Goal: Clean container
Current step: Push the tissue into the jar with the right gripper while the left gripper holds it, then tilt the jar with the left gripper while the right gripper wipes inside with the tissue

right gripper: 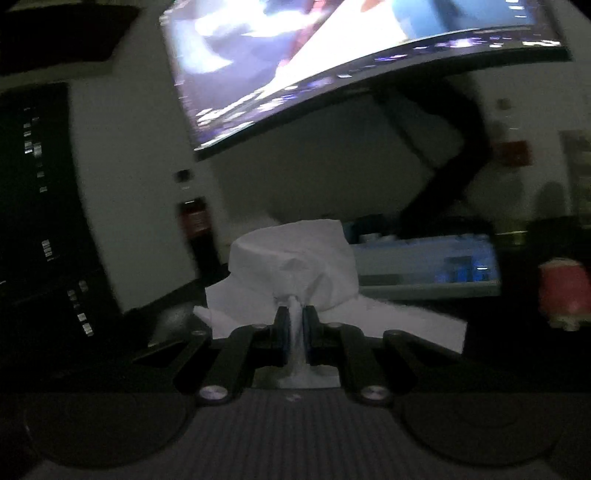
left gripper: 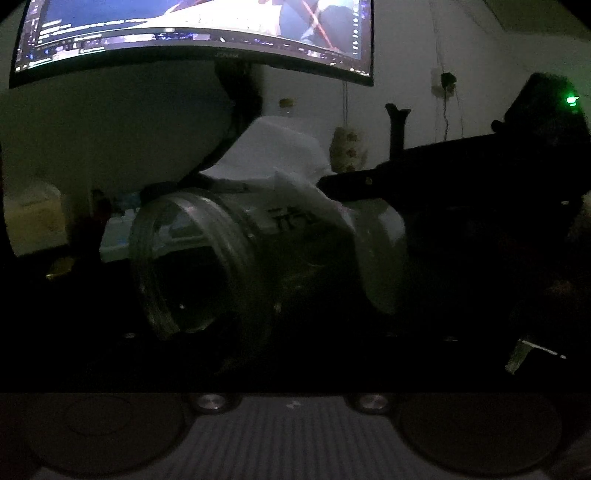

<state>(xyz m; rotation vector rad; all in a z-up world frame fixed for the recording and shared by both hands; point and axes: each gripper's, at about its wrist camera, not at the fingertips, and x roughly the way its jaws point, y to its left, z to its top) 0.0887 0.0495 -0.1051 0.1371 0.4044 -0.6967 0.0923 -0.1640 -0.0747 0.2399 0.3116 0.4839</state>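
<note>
A clear glass jar (left gripper: 229, 258) lies on its side right in front of the left wrist camera, its open mouth (left gripper: 177, 262) turned left. My left gripper is too dark to make out, but the jar hangs where its fingers are. A white tissue (left gripper: 284, 166) lies over the jar's top. My right gripper (right gripper: 294, 314) is shut on this white tissue (right gripper: 295, 258), which bunches up past its fingertips. The right gripper's dark body (left gripper: 480, 166) comes in from the right in the left wrist view, over the jar.
The room is dim. A large lit monitor (left gripper: 192, 29) on a dark stand hangs behind; it also shows in the right wrist view (right gripper: 332, 55). A pale blue keyboard (right gripper: 424, 262), a dark bottle (right gripper: 195, 221) and a red cup (right gripper: 563, 288) stand on the desk.
</note>
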